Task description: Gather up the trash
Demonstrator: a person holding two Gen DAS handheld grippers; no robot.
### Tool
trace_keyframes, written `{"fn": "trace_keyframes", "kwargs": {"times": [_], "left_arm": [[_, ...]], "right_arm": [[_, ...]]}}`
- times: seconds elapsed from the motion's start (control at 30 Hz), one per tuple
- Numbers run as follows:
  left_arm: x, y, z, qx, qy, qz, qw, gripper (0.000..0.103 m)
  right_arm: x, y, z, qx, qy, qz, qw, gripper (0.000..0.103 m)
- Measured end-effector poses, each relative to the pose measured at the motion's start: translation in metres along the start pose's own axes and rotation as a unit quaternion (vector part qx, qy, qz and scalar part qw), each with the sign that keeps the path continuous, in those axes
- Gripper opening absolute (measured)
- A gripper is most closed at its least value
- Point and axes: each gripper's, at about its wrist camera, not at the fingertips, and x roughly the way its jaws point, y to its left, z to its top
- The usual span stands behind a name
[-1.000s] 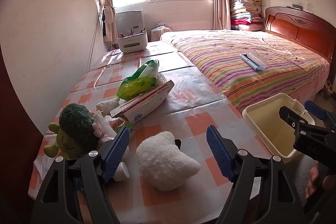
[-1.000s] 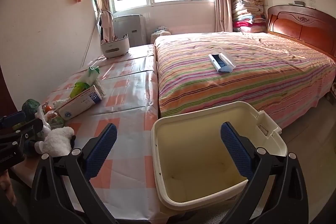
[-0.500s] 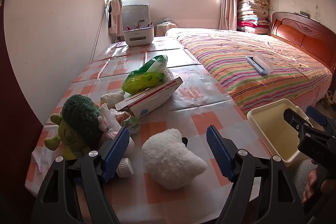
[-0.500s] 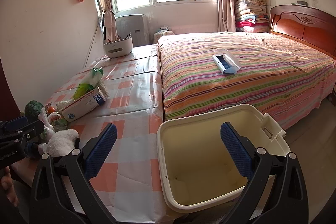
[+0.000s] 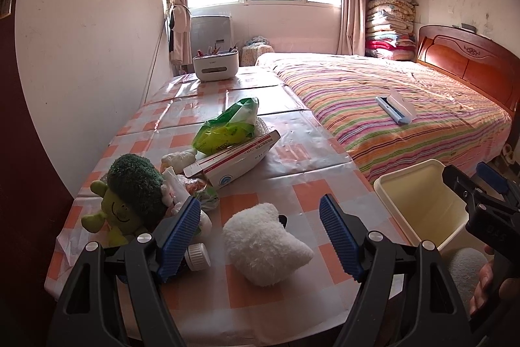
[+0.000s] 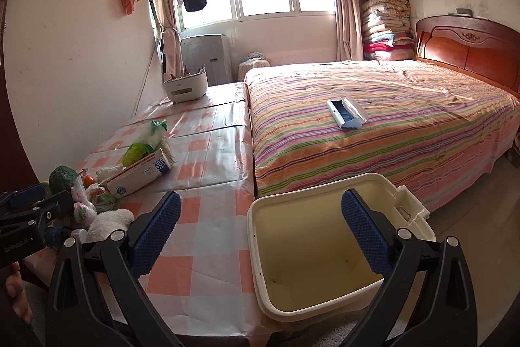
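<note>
A pile of trash lies on the checked table [image 5: 292,171]: a green plastic bag [image 5: 227,127], a white and red carton [image 5: 234,161], crumpled wrappers [image 5: 191,187] and a small white bottle [image 5: 196,254]. A white plush [image 5: 263,244] and a green plush [image 5: 130,200] sit beside them. My left gripper [image 5: 260,236] is open and empty just above the white plush. My right gripper [image 6: 260,236] is open and empty over the empty cream bin [image 6: 328,249], which stands at the table's right edge. The bin also shows in the left wrist view [image 5: 419,200].
A striped bed [image 6: 373,126] lies to the right of the table, with a white and blue box [image 6: 344,113] on it. A white organizer [image 5: 216,65] stands at the table's far end. A wall runs along the left.
Both views have shifted slightly, with the table and bin lower and farther in frame. Both grippers stay open and nothing was taken hold of.
</note>
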Motion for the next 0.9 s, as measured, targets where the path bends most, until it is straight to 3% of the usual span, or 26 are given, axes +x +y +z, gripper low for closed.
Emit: {"fn": "trace_keyframes", "kwargs": {"times": [0.9], "left_arm": [[-0.040, 0.021, -0.017, -0.023, -0.017, 0.011, 0.9995, 0.074]], "right_arm": [[-0.036, 0.019, -0.010, -0.011, -0.010, 0.013, 1.000, 0.097]]}}
